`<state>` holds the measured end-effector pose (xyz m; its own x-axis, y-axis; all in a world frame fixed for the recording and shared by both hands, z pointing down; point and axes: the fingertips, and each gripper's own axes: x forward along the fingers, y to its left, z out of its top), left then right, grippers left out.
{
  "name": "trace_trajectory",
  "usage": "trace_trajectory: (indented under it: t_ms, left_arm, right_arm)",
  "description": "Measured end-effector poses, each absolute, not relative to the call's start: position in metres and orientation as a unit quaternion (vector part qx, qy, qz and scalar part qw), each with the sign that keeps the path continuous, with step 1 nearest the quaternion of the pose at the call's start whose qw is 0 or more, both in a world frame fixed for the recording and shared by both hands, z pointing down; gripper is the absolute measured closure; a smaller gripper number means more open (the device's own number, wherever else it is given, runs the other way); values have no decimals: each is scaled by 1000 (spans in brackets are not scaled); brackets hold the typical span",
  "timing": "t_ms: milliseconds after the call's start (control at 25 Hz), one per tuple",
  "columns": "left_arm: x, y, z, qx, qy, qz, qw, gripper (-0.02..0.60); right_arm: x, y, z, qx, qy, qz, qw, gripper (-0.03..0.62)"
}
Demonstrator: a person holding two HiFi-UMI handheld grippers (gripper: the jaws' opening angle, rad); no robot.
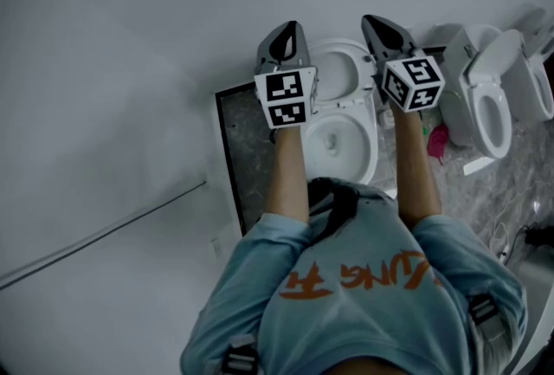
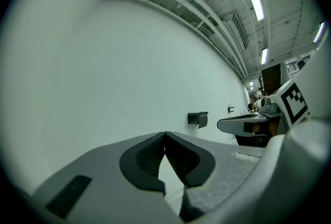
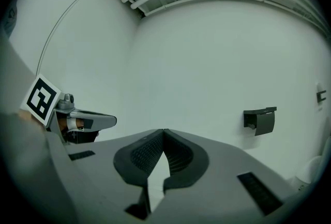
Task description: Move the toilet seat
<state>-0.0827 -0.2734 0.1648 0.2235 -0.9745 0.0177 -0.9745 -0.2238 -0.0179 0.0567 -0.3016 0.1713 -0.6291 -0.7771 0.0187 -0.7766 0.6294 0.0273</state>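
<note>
Left gripper [image 1: 286, 29], right gripper [image 1: 375, 21]: jaws closed together, empty. Toilet seat [image 1: 338, 47] sits centre frame, between and beneath them; right looks marginally nearer.

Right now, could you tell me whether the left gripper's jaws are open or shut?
Shut: the left gripper's pads meet at their tips, with nothing between them.
</note>
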Motion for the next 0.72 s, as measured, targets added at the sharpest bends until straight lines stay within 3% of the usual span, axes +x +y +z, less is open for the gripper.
trace_trajectory:
  t_ms: [720]
  left_arm:
    - [-93, -277, 176, -778, 628, 2, -13, 578]
  right_arm:
    - [50, -302, 171, 429, -903, -17, 18, 595]
